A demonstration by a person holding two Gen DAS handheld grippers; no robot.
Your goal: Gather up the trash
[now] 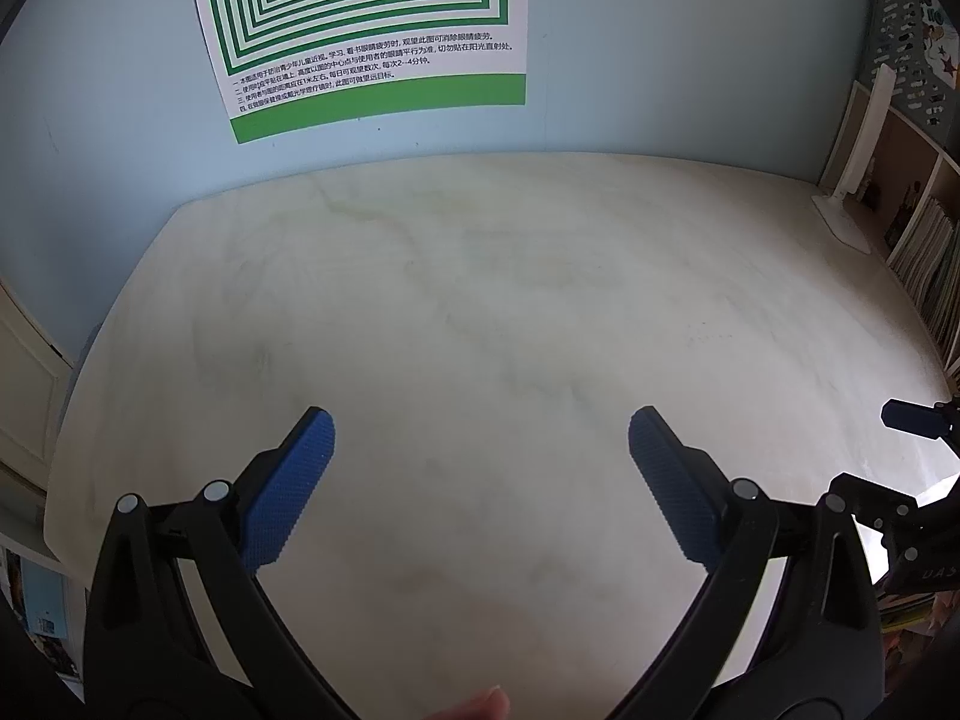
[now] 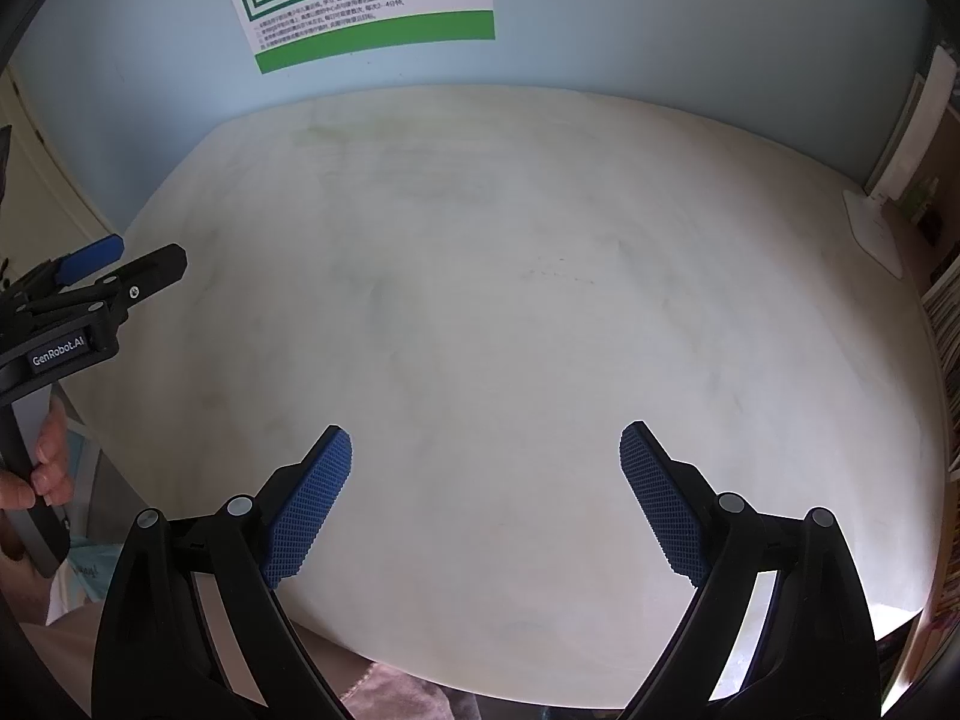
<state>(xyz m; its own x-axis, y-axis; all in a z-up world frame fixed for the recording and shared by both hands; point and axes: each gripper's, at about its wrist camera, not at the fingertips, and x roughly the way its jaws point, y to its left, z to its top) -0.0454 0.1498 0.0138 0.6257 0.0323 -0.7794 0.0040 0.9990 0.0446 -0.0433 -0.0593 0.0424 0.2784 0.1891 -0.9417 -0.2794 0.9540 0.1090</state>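
No trash shows in either view. My left gripper (image 1: pixel 480 426) is open and empty, held low over the near part of a pale marbled table (image 1: pixel 480 276). My right gripper (image 2: pixel 485 441) is open and empty too, over the table's near edge (image 2: pixel 480 684). In the right wrist view the left gripper (image 2: pixel 129 267) shows from the side at the far left, its jaws apart, a hand on its handle. In the left wrist view part of the right gripper (image 1: pixel 900 462) shows at the right edge.
A light blue wall with a green-and-white poster (image 1: pixel 366 30) stands behind the table. A white desk lamp base (image 1: pixel 843 219) sits at the back right by shelves of books (image 1: pixel 927 264). A cupboard door (image 1: pixel 24 396) is left of the table.
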